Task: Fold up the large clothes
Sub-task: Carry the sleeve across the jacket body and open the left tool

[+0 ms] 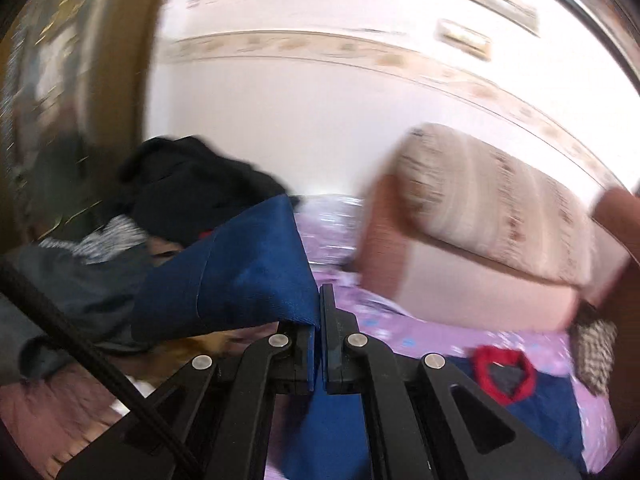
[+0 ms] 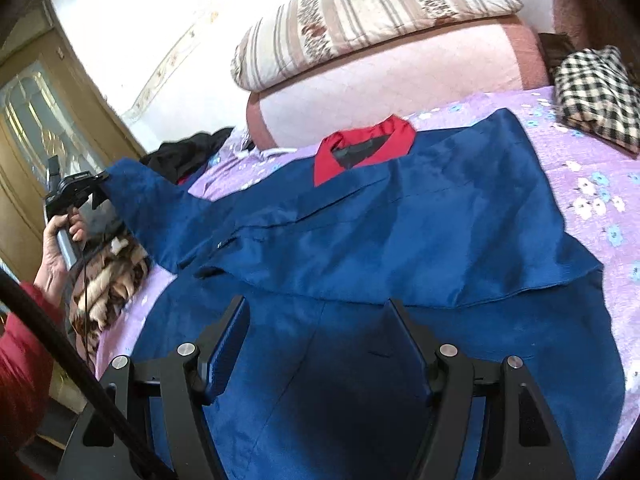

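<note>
A large blue jacket [image 2: 400, 220] with a red collar [image 2: 360, 148] lies spread on a purple flowered bed sheet [image 2: 580, 184]. One side is folded over the body. My left gripper [image 1: 318, 320] is shut on the blue sleeve's cuff [image 1: 248, 272] and holds it lifted above the bed; it shows in the right wrist view [image 2: 90, 184] at the far left with the sleeve [image 2: 160, 208] stretched out. My right gripper [image 2: 318, 320] is open and empty, hovering just above the jacket's lower part. The collar also shows in the left wrist view [image 1: 504, 372].
A striped pillow [image 2: 360, 12] on a pink quilt [image 2: 380, 92] lies at the bed's head. A checked garment [image 2: 596, 96] lies at the right. Dark clothes [image 1: 192, 192] and a brown patterned cloth [image 2: 108, 280] lie at the left. A wooden wardrobe [image 2: 36, 112] stands behind.
</note>
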A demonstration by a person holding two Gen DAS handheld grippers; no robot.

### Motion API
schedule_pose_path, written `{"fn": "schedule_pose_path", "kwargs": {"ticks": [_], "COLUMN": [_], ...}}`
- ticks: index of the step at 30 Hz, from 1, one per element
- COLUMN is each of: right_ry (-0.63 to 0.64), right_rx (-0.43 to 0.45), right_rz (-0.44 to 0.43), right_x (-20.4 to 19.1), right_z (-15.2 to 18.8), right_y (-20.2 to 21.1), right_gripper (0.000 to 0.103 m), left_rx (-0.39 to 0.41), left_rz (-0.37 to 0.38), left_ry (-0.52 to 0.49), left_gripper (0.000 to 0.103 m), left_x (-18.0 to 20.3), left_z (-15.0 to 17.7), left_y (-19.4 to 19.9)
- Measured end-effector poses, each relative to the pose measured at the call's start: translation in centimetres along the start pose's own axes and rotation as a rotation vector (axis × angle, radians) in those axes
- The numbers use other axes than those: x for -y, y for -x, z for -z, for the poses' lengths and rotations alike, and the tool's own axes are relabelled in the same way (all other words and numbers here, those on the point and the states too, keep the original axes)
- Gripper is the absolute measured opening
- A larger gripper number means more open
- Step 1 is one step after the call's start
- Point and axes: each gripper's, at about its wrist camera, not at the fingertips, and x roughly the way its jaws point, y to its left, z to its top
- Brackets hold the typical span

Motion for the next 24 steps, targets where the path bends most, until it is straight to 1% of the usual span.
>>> {"fn": "schedule_pose_path", "kwargs": {"ticks": [4, 5, 7, 9, 11, 13, 16, 17, 18, 20, 22, 24], "right_ry": [-0.042, -0.056, -0.073, -0.083, -0.100, -0.120, -0.139, -0.144, -0.147, -0.159, -0.183, -0.209], "right_rx": [0.036, 0.051, 0.077, 0.106, 0.142, 0.168, 0.201, 0.215, 0.223, 0.243, 0.254, 0.256], "right_rz": [0.002, 0.004, 0.008, 0.022, 0.036, 0.043, 0.077, 0.094, 0.102, 0.121, 0.141, 0.141], "right_x": [1.1, 1.5, 2.0, 2.5, 3.2, 3.8, 4.9, 5.3, 5.5, 6.4, 7.3, 7.9], "right_z": [-0.4, -0.5, -0.7, -0.9, -1.3, -1.4, -1.7, -1.7, -1.7, -1.9, -2.0, -2.1], "right_y": [1.3, 1.8, 2.7, 3.7, 4.9, 5.7, 6.9, 7.3, 7.5, 8.2, 8.5, 8.6], "right_gripper": [0.074, 0.074, 0.074, 0.074, 0.074, 0.074, 0.074, 0.074, 0.074, 0.074, 0.074, 0.074], "left_rx": [-0.031, -0.050, -0.075, -0.108, -0.141, -0.212, -0.314, -0.335, -0.362, -0.410, -0.432, -0.461], "left_rz": [0.110, 0.159, 0.218, 0.292, 0.339, 0.393, 0.409, 0.404, 0.401, 0.390, 0.381, 0.396], "left_ry": [-0.102, -0.128, -0.158, -0.189, -0.214, -0.231, -0.292, -0.307, -0.334, -0.385, -0.436, -0.467], "left_gripper": [0.001, 0.001, 0.001, 0.002, 0.002, 0.002, 0.002, 0.002, 0.002, 0.002, 0.002, 0.008], "left_x": [8.7, 11.6, 15.9, 20.9, 25.4, 29.9, 35.0, 36.1, 37.3, 38.9, 40.2, 40.6], "left_z": [1.4, 2.2, 3.8, 6.0, 8.7, 12.7, 19.1, 20.6, 23.0, 26.0, 28.3, 29.4], "left_y": [0.5, 0.4, 0.3, -0.3, -1.0, -2.4, -3.8, -4.1, -4.8, -5.8, -6.0, -6.0]}}
